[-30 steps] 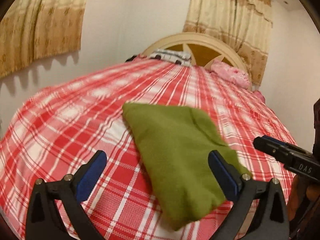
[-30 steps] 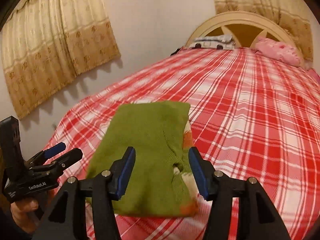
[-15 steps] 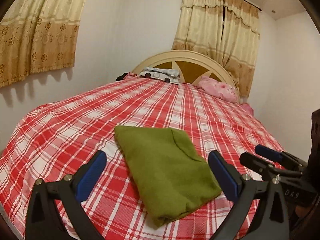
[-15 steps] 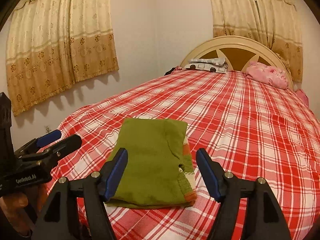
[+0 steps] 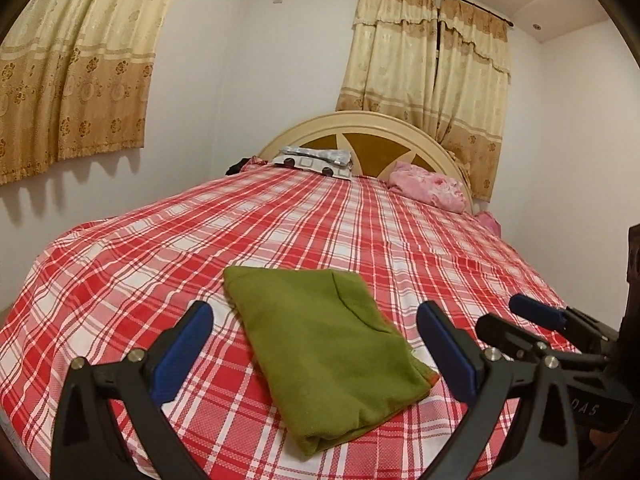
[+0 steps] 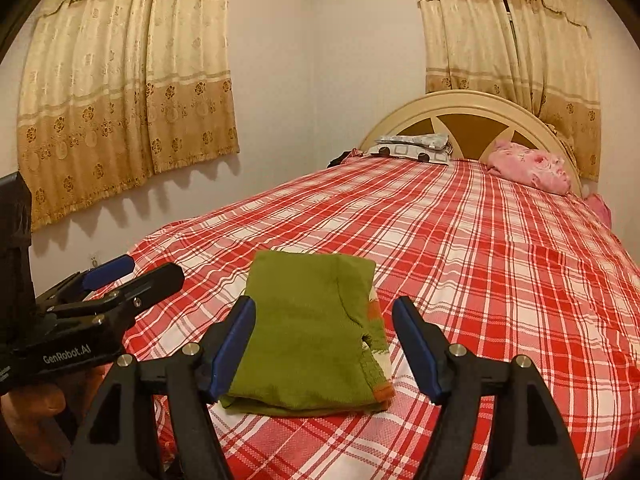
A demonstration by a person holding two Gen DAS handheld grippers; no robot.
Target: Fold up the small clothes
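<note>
Along the left wall hangs a gold flowered curtain point(image 6: 128, 92), its scalloped hem casting shadows on the white paint. Below it the left gripper point(image 5: 312, 344) is held low over the near edge of the bed, its blue-padded fingers point(image 5: 180, 350) spread wide with nothing between them; from the other side I see its black body, marked GenRobot.AI, gripped in a bare hand point(image 6: 32, 404). Neither of its pads touches cloth.

In the middle of the near end of the bed lies the green garment point(image 6: 308, 332), folded into a thick, neat rectangle and resting flat on the red-and-white plaid bedspread point(image 5: 360, 232). An orange and cream striped edge peeks out along its right side, and a curved seam runs across the top layer. It lies just in front of both grippers, apart from each.

To its right the right gripper point(image 6: 324, 346) is likewise held off the cloth, jaws wide apart and holding nothing, the folded piece framed between its blue pads point(image 6: 416, 348) in its own view.

Farther back, at the head of the bed, a grey patterned pillow point(image 5: 316, 160) sits against the rounded cream headboard point(image 5: 360, 128), with a pink pillow point(image 5: 430, 190) to the right of it. A second gold curtain point(image 5: 432, 64) hangs behind the headboard on the right.
</note>
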